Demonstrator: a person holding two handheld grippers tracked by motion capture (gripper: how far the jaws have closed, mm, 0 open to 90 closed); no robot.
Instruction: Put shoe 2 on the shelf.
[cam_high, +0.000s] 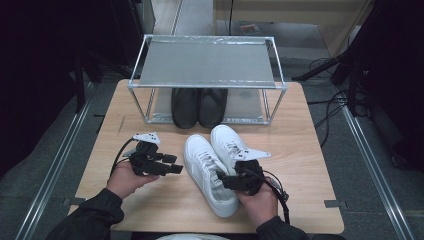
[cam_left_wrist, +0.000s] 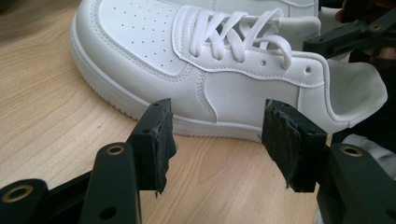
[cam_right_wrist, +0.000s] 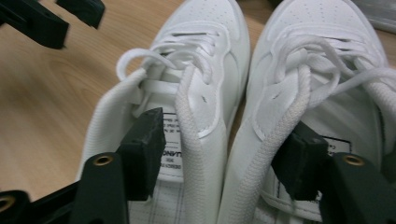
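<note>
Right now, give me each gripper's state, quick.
Left gripper: open, holding nothing, aimed at the side of the left white sneaker.
Right gripper: open, one jaw inside each white sneaker's collar, gripping nothing.

- Left hand (cam_high: 125, 179) comes in from the bottom edge in a dark sleeve, wrapped round the back of the left gripper (cam_high: 176, 164), which lies roughly level and points across toward the other hand.
- Its jaws are spread wide with nothing between the pads (cam_left_wrist: 156, 140), as the left gripper view makes pretty clear.
- Right hand (cam_high: 259, 201) holds the right gripper (cam_high: 221, 180) from behind, nose aimed away from the person and a bit toward the left.
- Those jaws stand well apart too, pads (cam_right_wrist: 144, 149) not squeezing anything.
- A cable loops off each gripper back toward the wrists.
</note>
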